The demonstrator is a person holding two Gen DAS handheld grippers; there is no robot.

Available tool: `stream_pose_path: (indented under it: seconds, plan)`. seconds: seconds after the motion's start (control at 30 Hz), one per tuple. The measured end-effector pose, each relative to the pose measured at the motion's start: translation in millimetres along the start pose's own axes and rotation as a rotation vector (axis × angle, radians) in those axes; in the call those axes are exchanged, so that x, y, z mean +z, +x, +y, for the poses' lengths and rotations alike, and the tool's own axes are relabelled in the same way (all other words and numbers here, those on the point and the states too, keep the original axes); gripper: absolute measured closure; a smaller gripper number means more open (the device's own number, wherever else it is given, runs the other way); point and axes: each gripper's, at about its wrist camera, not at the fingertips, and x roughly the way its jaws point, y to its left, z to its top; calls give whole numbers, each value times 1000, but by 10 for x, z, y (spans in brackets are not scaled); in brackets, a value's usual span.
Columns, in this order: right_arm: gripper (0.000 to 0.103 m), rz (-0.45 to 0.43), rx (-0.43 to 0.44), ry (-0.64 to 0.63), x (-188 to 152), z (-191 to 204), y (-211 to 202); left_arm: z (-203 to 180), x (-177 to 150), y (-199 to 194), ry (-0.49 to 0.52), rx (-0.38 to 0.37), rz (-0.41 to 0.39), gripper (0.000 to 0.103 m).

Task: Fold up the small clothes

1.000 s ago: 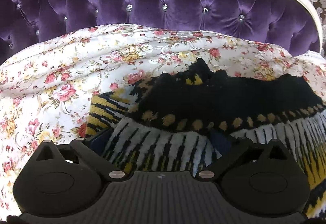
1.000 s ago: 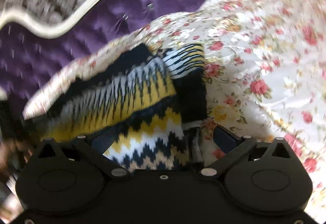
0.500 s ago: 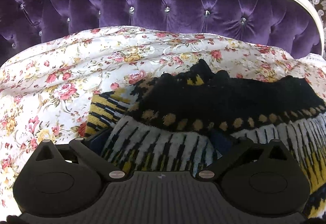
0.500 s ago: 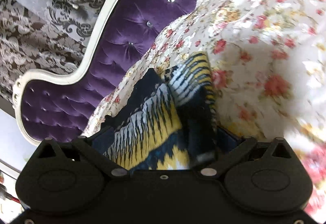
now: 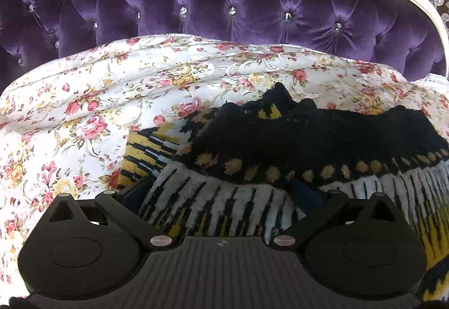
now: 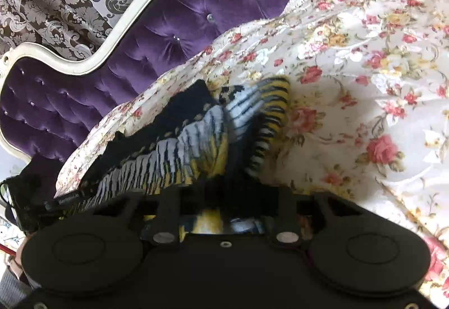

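Jaws of the left gripper stand spread in the left wrist view, knit cloth bunched between the fingers but not pinched. One patterned knit garment, black, white and yellow, lies on the near right of the floral bedspread, one purple tufted headboard beyond. To fold well, I judge this side should pin the cloth flat as an anchor.

From the right wrist view, the right gripper has its jaws drawn in on a fold of the same garment, near edge. Its carry should go low and even, laying edge on edge.
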Motion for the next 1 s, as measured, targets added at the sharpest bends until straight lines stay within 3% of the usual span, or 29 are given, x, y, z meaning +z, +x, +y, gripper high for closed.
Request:
stream_pose_path:
  seconds: [0.13,0.37,0.47,0.5,0.53,0.63,0.73,1.0]
  plan:
    - [67,1,10,5,20,17,-66,-33,128,-154,-41,-10,47,15]
    - [67,-5,46,8,47,80,-123,-511,72,-708,25,-182,-22,16]
    - [67,1,61,21,42,48,-135,-679,18,-676,30,-271,5,38]
    - [67,3,65,26,46,46,-128,-718,2,-635,26,-291,19,50]
    - [67,5,69,33,47,34,-127,-742,-15,-589,23,-301,30,61]
    - [67,10,77,49,51,7,-125,-838,-72,-466,33,-316,51,79]
    - [67,13,77,47,59,18,-123,-910,-128,-356,65,-300,54,83]
    - [67,21,75,53,70,10,-119,-854,-107,-420,102,-291,42,83]
